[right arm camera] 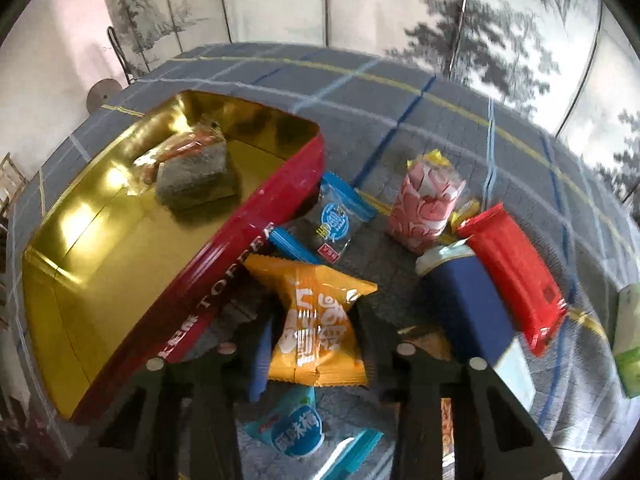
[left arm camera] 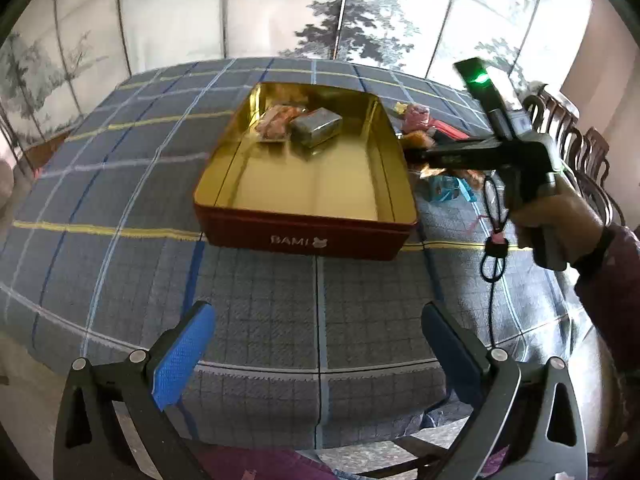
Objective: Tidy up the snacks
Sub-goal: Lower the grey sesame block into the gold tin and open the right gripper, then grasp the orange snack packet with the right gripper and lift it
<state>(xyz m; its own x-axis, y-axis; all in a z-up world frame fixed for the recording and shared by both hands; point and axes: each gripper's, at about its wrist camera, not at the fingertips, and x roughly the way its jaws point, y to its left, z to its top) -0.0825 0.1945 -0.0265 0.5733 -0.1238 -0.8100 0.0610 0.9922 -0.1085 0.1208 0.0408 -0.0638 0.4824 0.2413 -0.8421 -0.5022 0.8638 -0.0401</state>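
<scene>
My right tool [right arm camera: 310, 344] has its two fingers drawn in against the sides of an orange snack packet [right arm camera: 316, 320]; the pads press on it, so it is gripped. The packet sits just beside the near right wall of the red tin [right arm camera: 224, 256]. My left tool [left arm camera: 316, 356] hovers over the bench with its blue pads [left arm camera: 180, 360] spread wide and nothing between them.

Outward from the right tool: a light blue packet [right arm camera: 298, 432] lies nearer, under the fingers. A clear packet with blue ends [right arm camera: 336, 220] lies beyond the orange one, touching the tin's wall. To the right, a dark blue packet [right arm camera: 464, 304] and a red packet [right arm camera: 516, 272] lie side by side, with a pink patterned packet [right arm camera: 428, 208] farther off. A green item [right arm camera: 630, 336] shows at the far right edge; I cannot tell what it is.

The tin, gold inside, stands open in the middle of the checked bench cloth [left arm camera: 120, 200]. In its far part lie a grey wrapped block [left arm camera: 316, 128] and an orange-pink packet [left arm camera: 276, 124], touching each other.

From the left view, my right hand [left arm camera: 560, 216] holds its tool's handle to the right of the tin. A painted folding screen [left arm camera: 360, 12] stands behind the bench.
</scene>
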